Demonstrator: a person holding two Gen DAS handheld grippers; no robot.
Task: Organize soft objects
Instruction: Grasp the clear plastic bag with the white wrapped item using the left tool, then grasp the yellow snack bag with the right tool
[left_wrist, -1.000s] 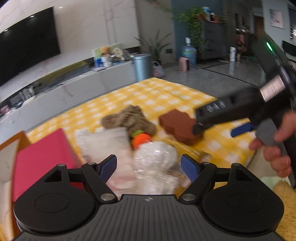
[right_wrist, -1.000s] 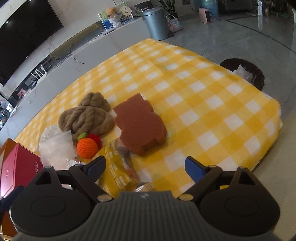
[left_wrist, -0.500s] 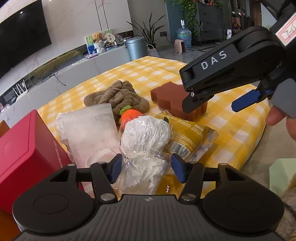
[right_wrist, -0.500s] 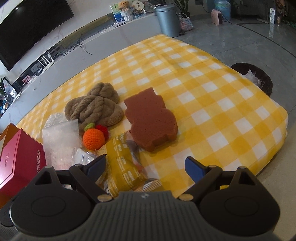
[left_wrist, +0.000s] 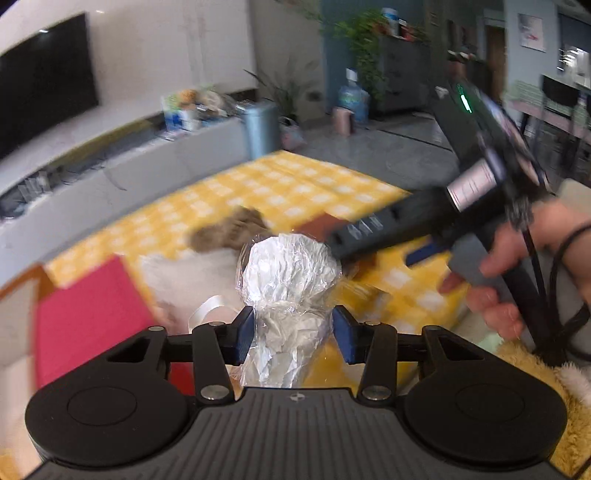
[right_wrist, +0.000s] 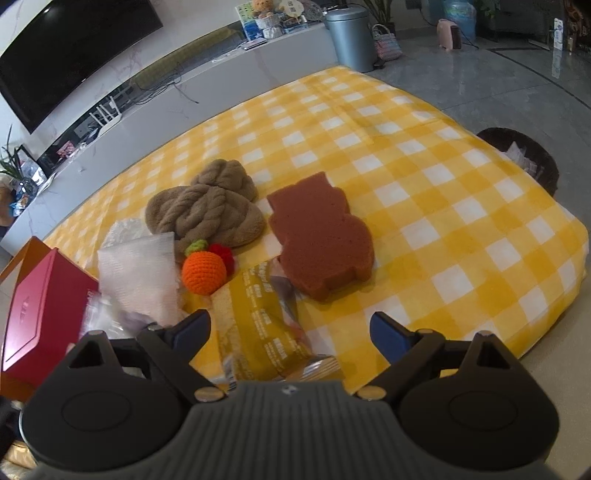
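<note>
Broadly, a yellow-and-white checked blanket (right_wrist: 424, 155) is spread over the table, and the soft things are gathered toward its near left part. A brown bear-shaped sponge (right_wrist: 321, 236) is laid flat near the middle, with a twisted brown towel (right_wrist: 207, 214) just beside it on the left. A red box (right_wrist: 40, 310) is seen at the left edge of the table, set in an orange tray. Beside the box, a white tissue pack (right_wrist: 136, 273) is lying, touching the towel's near edge. A yellow snack packet (right_wrist: 262, 325) is stretched from the sponge's near corner down toward the right gripper (right_wrist: 290, 328), whose blue fingers (right_wrist: 388, 334) are spread wide apart; the packet lies between them, but no pad is pressed on it. An orange crocheted fruit (right_wrist: 203, 271) with a green top is placed between the tissue pack and the packet, a small red crocheted piece touching it behind.

In the left wrist view, which is blurred, a white crumpled bundle in clear plastic wrap (left_wrist: 291, 269) is clamped at its narrow neck by the left gripper (left_wrist: 293, 330), whose fingers (left_wrist: 243, 332) are closing on it. The bundle is held up in front of the blanket. The other gripper's body is seen at the right, gripped by a hand (left_wrist: 517, 273).
</note>
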